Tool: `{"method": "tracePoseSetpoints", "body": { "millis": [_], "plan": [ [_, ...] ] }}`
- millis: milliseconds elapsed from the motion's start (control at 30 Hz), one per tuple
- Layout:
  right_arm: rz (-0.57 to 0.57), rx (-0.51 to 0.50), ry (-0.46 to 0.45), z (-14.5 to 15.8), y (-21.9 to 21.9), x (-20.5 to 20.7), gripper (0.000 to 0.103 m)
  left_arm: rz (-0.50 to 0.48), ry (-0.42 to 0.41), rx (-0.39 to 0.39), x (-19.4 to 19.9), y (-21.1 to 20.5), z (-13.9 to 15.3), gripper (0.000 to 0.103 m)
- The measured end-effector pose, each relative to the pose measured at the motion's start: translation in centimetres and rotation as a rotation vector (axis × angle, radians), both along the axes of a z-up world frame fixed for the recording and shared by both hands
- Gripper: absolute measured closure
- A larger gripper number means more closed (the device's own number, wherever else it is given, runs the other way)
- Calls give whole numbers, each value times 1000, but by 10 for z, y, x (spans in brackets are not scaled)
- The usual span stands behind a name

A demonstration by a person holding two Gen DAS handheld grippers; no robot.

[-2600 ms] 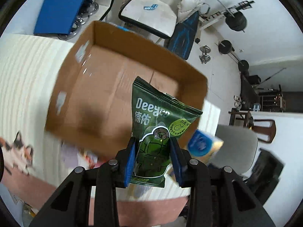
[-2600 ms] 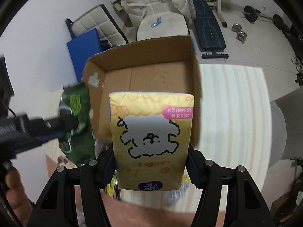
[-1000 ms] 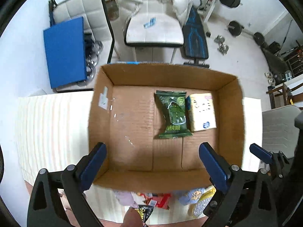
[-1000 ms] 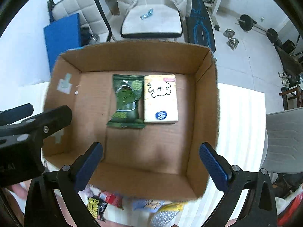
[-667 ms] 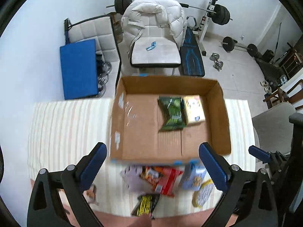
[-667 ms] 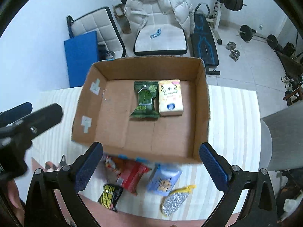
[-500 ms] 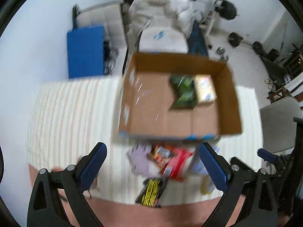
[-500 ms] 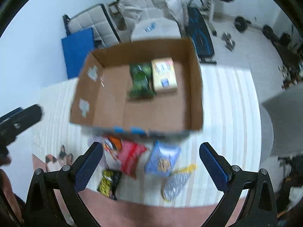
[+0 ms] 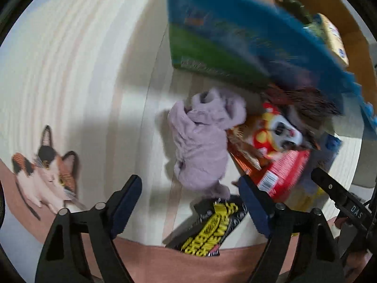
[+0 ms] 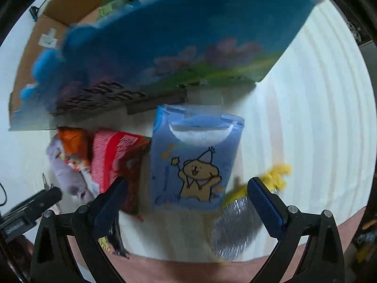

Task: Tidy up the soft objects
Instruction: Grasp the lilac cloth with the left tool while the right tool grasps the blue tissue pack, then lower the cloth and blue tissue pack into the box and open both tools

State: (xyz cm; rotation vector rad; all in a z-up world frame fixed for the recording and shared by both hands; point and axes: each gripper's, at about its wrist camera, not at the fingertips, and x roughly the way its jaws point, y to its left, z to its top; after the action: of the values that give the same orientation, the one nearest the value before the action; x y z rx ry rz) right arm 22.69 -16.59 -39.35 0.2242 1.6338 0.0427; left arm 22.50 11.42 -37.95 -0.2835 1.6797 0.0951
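Observation:
A lilac soft cloth toy point(image 9: 202, 141) lies on the striped tablecloth in front of the box. My left gripper point(image 9: 189, 188) hangs over its lower end, jaws closing, pads not touching it. A blue tissue pack with a bear drawing point(image 10: 195, 162) lies flat below my right gripper point(image 10: 188, 188). The right jaws stand wide on either side of the pack and are closing, clear of it. A red snack pack point(image 9: 271, 153) and a black-and-yellow pack point(image 9: 212, 226) lie beside the toy. In the cardboard box point(image 10: 176, 47) sit a yellow tissue pack point(image 9: 334, 40) and a green pack point(image 9: 292, 2).
A silver and yellow pouch point(image 10: 242, 224) lies right of the blue pack. The box's blue printed wall point(image 9: 235, 35) rises just behind the pile. A cat picture point(image 9: 44, 172) marks the cloth at left. The brown table edge point(image 9: 153, 259) runs close below the grippers.
Both grippers came down from above the box to the pile in front of it. The left jaws are narrower than before. The green and yellow packs stay in the box.

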Motion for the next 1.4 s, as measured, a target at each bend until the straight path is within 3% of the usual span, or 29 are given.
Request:
{"method": "tracePoseSetpoints", "body": {
  "millis": [100,267,367,533,733,933,1100,1300,1400],
  "plan": [
    [-21,9,17,-11,-1,1,5,19,1,-14,5,2,-13,24],
    [-37,5,26,-22,0,0,13,10,14,-24,11,-5,-28,55],
    [-42,1,18,-21,2,2,15,-10,-1,0,11,-13,-27,64],
    [-23,-30,7,-14,9,3,47,-33,-23,52,1,-24,-19,66],
    [5,-9,-14,4,11,-20,54,-32,-63,100,-33,-29,6,66],
    [30,55,-43,40,11,-45,54,-23,-90,99,-63,-35,40,66],
    [69,107,-95,86,11,-54,54,-26,-166,44,-83,-48,99,66],
    [121,155,-190,168,3,-31,54,-95,-290,-3,-36,-50,184,66],
    [147,140,-225,193,8,-4,54,-156,-329,35,-2,-43,202,66]
  ]
}}
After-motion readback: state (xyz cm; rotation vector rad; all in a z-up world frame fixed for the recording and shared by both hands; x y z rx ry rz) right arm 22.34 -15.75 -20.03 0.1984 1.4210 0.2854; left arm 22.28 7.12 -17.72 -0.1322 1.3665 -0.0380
